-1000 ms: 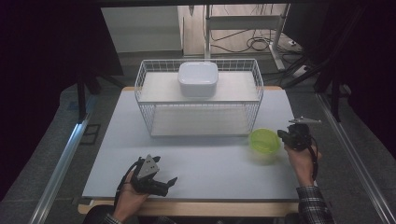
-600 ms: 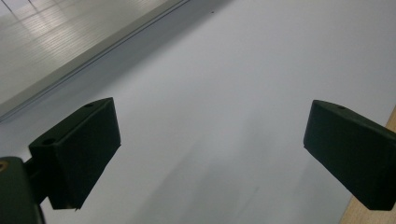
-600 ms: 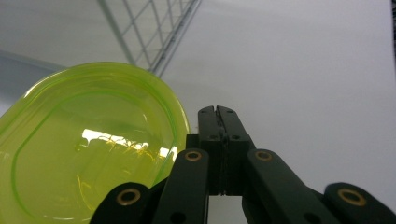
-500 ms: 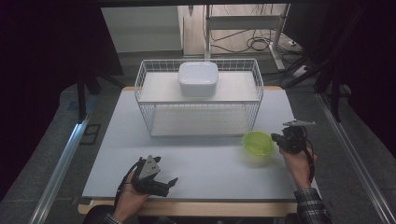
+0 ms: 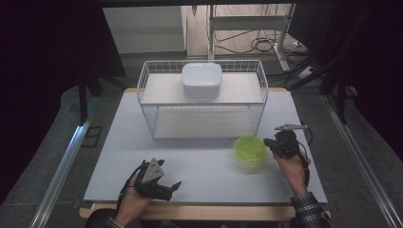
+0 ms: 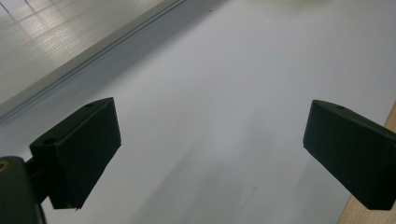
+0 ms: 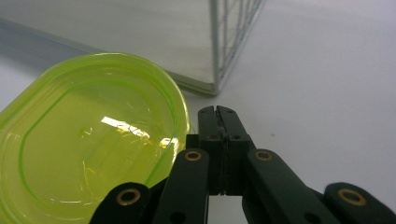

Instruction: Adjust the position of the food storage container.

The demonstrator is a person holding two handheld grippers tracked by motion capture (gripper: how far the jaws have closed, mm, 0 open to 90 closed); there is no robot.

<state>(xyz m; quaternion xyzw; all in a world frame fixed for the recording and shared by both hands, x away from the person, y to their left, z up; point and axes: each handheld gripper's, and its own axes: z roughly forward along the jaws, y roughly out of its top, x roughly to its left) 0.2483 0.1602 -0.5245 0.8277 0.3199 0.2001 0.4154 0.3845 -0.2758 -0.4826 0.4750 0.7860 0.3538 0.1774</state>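
A translucent lime-green container [image 5: 250, 148] lies on the white table [image 5: 199, 166] in front of the wire rack's right end. My right gripper [image 5: 267, 142] is shut and rests against the container's right side. In the right gripper view the jaws [image 7: 217, 112] are pressed together with nothing between them, and the green container [image 7: 88, 140] has its rim touching their left side. My left gripper [image 5: 174, 188] stands open near the table's front edge, pointing right. The left gripper view has it [image 6: 210, 149] wide apart over bare table.
A white wire rack [image 5: 152, 118] stands across the back middle of the table, with a white lidded box [image 5: 201, 80] on its top shelf. The rack's corner [image 7: 215, 56] is close behind the green container. The table's wooden front edge [image 6: 387, 121] runs beside the left gripper.
The right gripper has moved left, and the green container has slid left with it across the table. The left gripper has stayed near the front edge, shifting slightly.
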